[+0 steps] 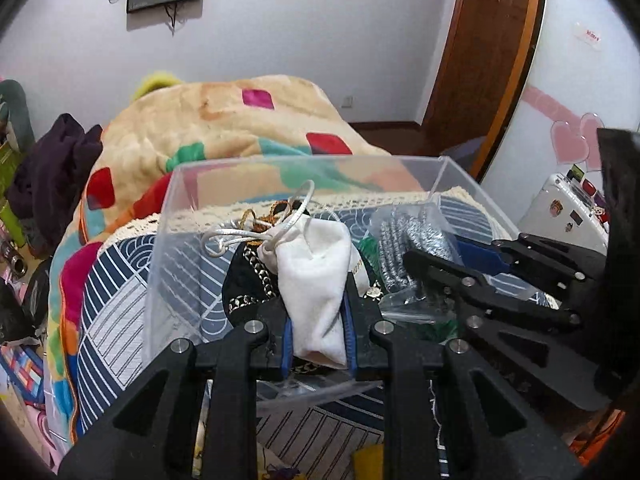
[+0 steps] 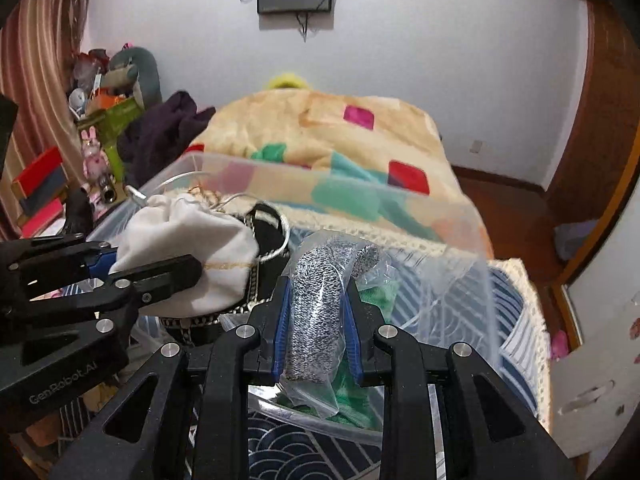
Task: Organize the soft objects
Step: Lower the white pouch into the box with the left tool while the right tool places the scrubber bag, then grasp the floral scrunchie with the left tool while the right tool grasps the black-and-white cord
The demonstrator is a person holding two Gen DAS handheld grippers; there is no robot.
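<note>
The white drawstring pouch (image 1: 316, 276) is clamped between the blue pads of the left gripper (image 1: 318, 332), jaws nearly together on the cloth, above the open clear plastic box (image 1: 172, 216). The speckled grey knit item in its clear bag (image 2: 318, 308) is pinched likewise by the right gripper (image 2: 316, 328), beside the pouch over the same box. The box stands on a blue-and-white patterned cover (image 1: 116, 280), with a multicoloured blanket (image 1: 240, 120) behind.
</note>
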